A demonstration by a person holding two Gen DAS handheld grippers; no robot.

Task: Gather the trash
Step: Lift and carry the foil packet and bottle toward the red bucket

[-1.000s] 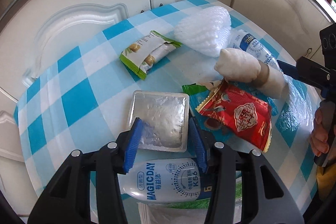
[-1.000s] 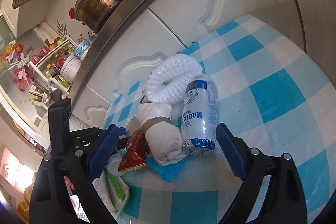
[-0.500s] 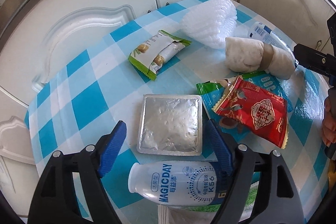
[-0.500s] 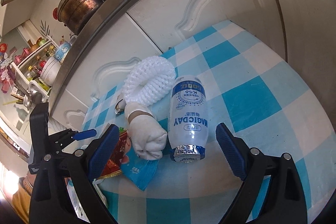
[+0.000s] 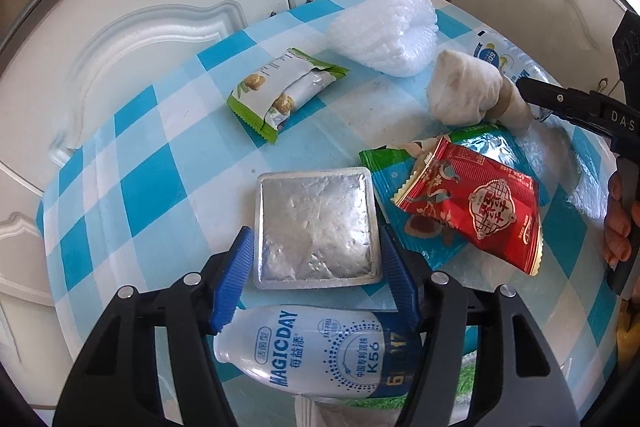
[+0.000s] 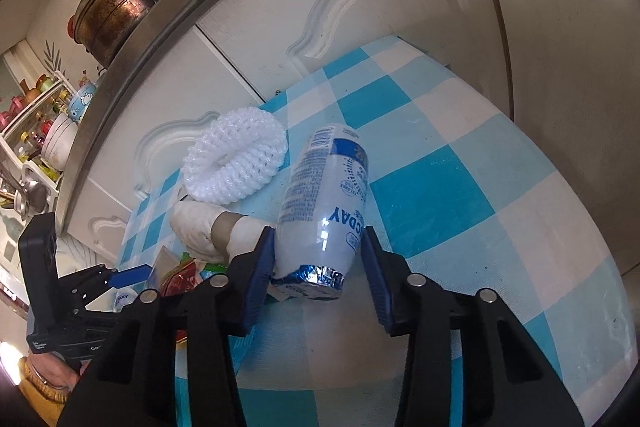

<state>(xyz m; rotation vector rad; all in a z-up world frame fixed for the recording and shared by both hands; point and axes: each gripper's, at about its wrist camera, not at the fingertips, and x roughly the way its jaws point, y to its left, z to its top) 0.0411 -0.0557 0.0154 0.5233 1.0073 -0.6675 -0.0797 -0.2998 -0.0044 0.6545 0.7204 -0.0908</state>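
Trash is lying scattered over the blue-and-white checked surface [image 5: 132, 183]. A foil-sealed square tray [image 5: 316, 229] is lying flat near the front edge, between the blue fingers of the left gripper [image 5: 316, 267]; the fingers are closing on its two sides, at or just beside the rim, contact not clear. Below that tray a white MAGICDAY bottle [image 5: 320, 351] is lying on its side under the gripper. To the right, a red snack packet [image 5: 472, 203] is resting on a green wrapper [image 5: 380, 159]. Farther back a green-edged biscuit packet [image 5: 284, 91] and a white foam net [image 5: 388, 31] are lying apart. A second MAGICDAY bottle [image 6: 324, 203] is lying on its side with its foil-capped end toward the right gripper [image 6: 318, 263], whose fingers are closing around that end; the left pad looks to be touching, the right pad showing a narrow gap. A rolled white cloth [image 6: 212, 227] is sitting just beside this bottle. A hand [image 5: 618, 219] is gripping the handle at the right edge.
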